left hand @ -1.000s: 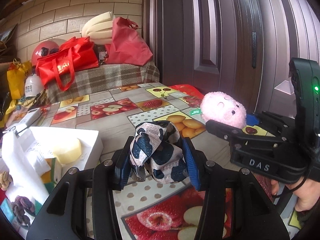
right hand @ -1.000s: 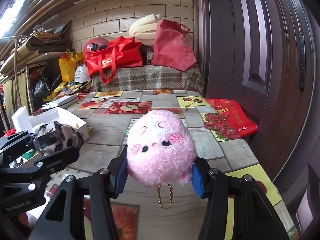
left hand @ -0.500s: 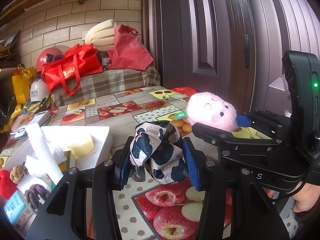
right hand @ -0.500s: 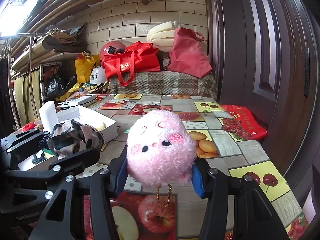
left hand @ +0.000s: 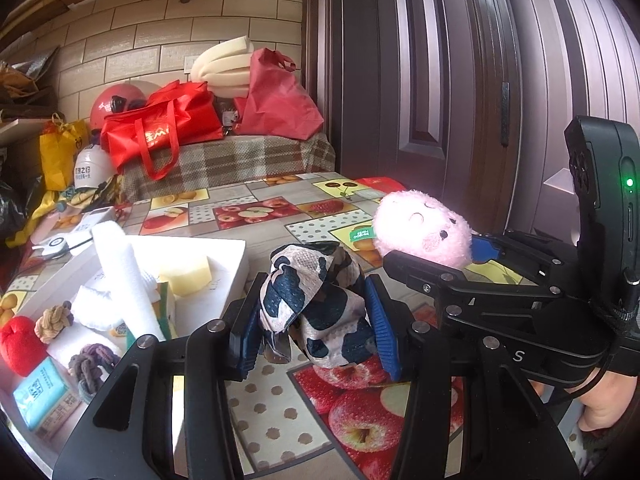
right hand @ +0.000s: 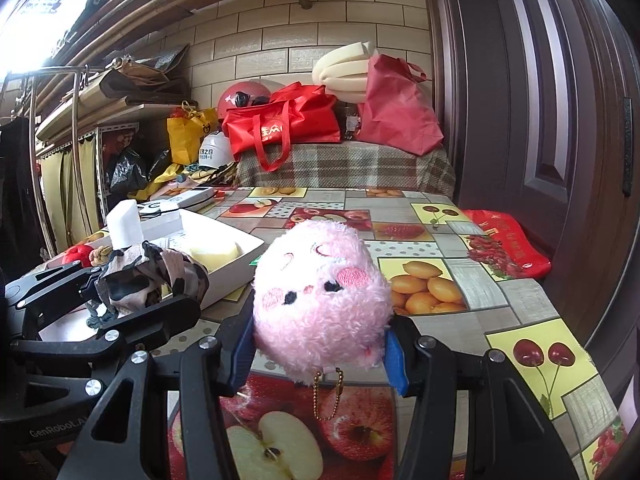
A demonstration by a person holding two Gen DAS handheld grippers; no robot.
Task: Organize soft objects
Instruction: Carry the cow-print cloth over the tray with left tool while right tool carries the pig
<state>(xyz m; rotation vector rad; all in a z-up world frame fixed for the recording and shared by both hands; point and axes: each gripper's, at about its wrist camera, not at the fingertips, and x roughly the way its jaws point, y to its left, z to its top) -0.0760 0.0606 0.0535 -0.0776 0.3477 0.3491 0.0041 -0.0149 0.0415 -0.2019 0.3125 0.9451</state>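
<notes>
Far left of the left wrist view there's a white tray (left hand: pixel 224 276) on the counter (left hand: pixel 256 416), packed with soft stuff: a red plush bit (left hand: pixel 18 344) at the lower left edge, a couple of knotted rope balls (left hand: pixel 54 320), a white foam roll (left hand: pixel 124 280) standing tilted, and a yellow sponge (left hand: pixel 186 276) further back.

Middle of that frame, the left gripper (left hand: pixel 316 334) is clamped on a crumpled black-and-white cow-print cloth (left hand: pixel 316 304); the blue pads press into it from both sides and it's held above the fruit-pattern tablecloth.

Right of center, the right gripper (left hand: pixel 440 256) pokes in from the right edge with a pink plush toy (left hand: pixel 424 232) squeezed between its pads, and a hand (left hand: pixel 604 408) sits at the lower right.

In the right wrist view it's the same deal: left gripper (right hand: pixel 132 284) with the cloth (right hand: pixel 152 276) at the left edge just in front of the tray (right hand: pixel 240 252), then the pink plush (right hand: pixel 320 300) dead center in the right gripper (right hand: pixel 320 356), gold chain (right hand: pixel 328 396) dangling under it. A red bag (right hand: pixel 508 248) lies flat at the counter's right edge by the dark door (right hand: pixel 540 100).
</notes>
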